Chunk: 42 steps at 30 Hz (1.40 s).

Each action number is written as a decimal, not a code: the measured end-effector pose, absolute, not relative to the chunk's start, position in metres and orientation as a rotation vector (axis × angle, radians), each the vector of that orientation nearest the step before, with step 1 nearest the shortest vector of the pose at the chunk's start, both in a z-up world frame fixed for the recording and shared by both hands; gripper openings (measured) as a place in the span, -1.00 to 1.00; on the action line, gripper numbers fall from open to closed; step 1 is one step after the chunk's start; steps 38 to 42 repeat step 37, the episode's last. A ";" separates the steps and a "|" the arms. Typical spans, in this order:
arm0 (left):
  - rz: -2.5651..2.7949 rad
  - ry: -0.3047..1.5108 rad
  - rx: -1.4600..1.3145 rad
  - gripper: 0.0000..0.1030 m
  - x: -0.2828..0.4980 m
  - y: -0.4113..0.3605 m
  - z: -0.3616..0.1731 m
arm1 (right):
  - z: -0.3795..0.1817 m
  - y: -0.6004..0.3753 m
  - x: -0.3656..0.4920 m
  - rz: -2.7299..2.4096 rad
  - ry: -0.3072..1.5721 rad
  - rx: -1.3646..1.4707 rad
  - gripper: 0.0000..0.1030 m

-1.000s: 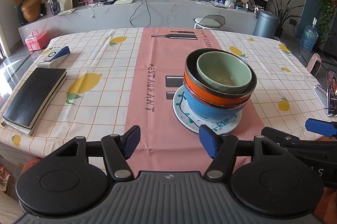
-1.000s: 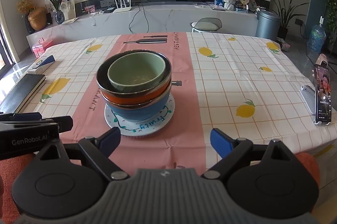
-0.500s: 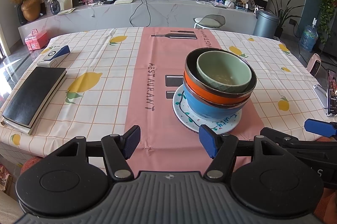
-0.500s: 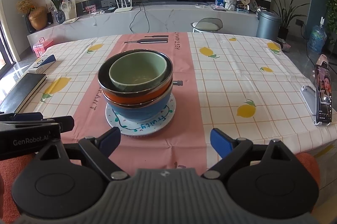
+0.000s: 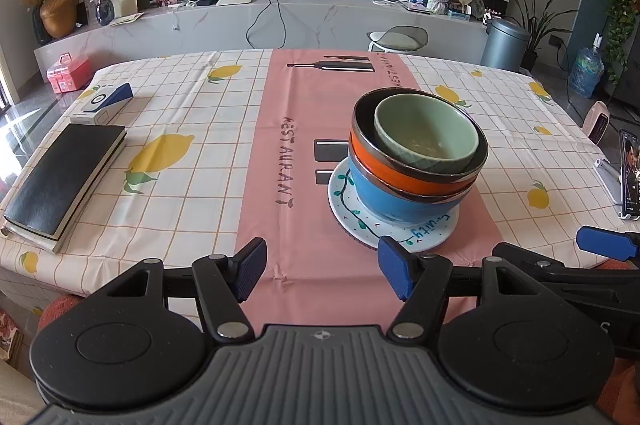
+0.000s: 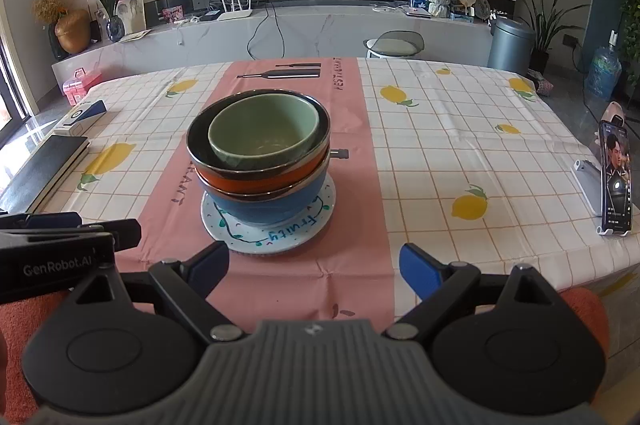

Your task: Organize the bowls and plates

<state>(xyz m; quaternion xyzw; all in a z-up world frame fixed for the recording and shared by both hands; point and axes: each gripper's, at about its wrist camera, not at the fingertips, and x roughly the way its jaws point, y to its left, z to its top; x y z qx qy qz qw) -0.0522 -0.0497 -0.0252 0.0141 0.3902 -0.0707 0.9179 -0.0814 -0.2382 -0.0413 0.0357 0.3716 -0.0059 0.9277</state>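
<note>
Green glazed ceramic, the small bowl (image 6: 264, 133) nests on top of a stack: under it an orange bowl with a dark rim (image 6: 256, 181), then a blue bowl (image 6: 268, 207), all on one white round plate with painted vines (image 6: 240, 239). That makes three bowls and one plate, on the pink runner of the lemon-print tablecloth (image 6: 460, 153).

From the right gripper (image 6: 314, 267) the stack lies at about eleven o'clock, near; from the left gripper (image 5: 320, 271) at about one o'clock. Neither looks clearly nearer. Both sets of jaws stand wide apart and empty, touching nothing.
</note>
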 end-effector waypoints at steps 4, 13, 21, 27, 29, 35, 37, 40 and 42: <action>-0.148 0.805 0.025 0.47 -0.054 -0.050 -0.028 | -0.042 -0.238 -0.081 -0.012 0.762 0.073 0.76; -0.148 0.805 0.025 0.47 -0.054 -0.050 -0.028 | -0.042 -0.239 -0.080 -0.011 0.767 0.071 0.76; -0.151 0.798 0.028 0.47 -0.056 -0.050 -0.027 | -0.043 -0.239 -0.079 -0.011 0.771 0.070 0.77; -0.151 0.797 0.025 0.47 -0.056 -0.050 -0.027 | -0.042 -0.239 -0.079 -0.011 0.771 0.071 0.77; -0.150 0.797 0.024 0.47 -0.056 -0.050 -0.026 | -0.042 -0.239 -0.079 -0.011 0.771 0.070 0.77; -0.152 0.794 0.021 0.47 -0.055 -0.050 -0.025 | -0.042 -0.239 -0.080 -0.011 0.772 0.070 0.77; -0.152 0.795 0.021 0.47 -0.055 -0.050 -0.025 | -0.044 -0.239 -0.080 -0.010 0.773 0.070 0.77; -0.152 0.795 0.021 0.47 -0.055 -0.050 -0.025 | -0.044 -0.239 -0.080 -0.010 0.773 0.070 0.77; -0.152 0.795 0.021 0.47 -0.055 -0.050 -0.025 | -0.044 -0.239 -0.080 -0.010 0.773 0.070 0.77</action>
